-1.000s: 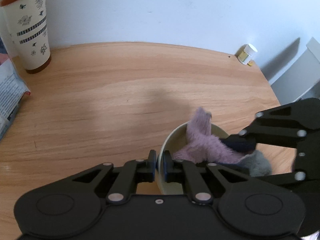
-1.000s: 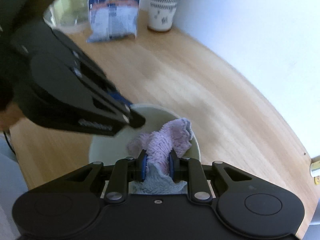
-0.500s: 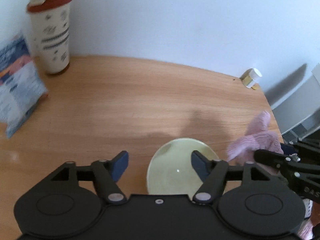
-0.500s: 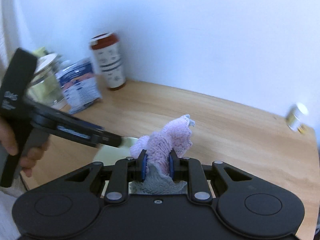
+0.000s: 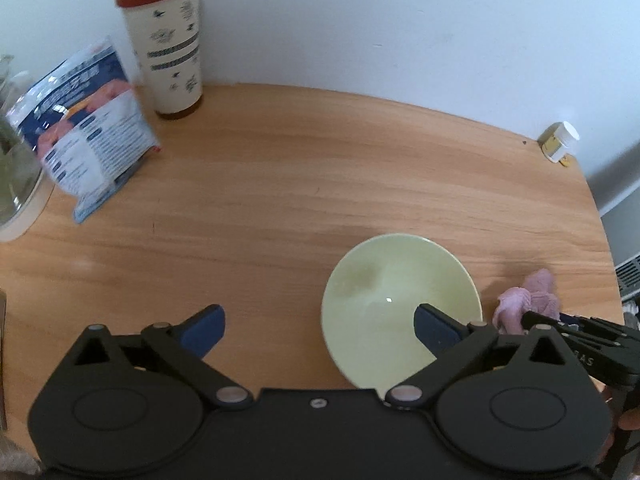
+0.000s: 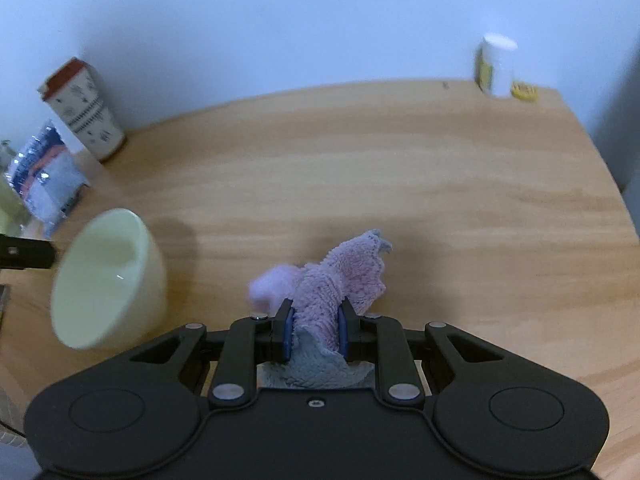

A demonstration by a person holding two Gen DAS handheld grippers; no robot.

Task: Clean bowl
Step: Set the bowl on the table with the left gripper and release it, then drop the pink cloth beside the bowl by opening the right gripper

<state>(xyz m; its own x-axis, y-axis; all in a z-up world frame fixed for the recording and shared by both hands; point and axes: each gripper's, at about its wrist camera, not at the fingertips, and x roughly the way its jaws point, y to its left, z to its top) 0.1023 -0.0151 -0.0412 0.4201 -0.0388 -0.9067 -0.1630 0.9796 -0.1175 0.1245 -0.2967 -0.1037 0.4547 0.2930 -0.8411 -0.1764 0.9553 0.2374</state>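
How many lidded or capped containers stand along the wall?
2: the tall patterned cup with a red lid at the table's back left, and the small white-capped bottle at the back right. Others may lie outside view.

Pale green bowl point(image 5: 384, 280); pink-and-grey cloth point(image 6: 340, 280); cream tumbler point(image 5: 172, 52) at eleven o'clock, dark-patterned, rust-red lid; tan wood-grain table point(image 5: 320, 168).

Legible text: only the letters "AS" in white on the right gripper point(image 5: 568, 326) body, left wrist view, word cut off. Print on the snack bag point(image 5: 86, 128) and travel cup point(image 5: 170, 40): too blurred to read.
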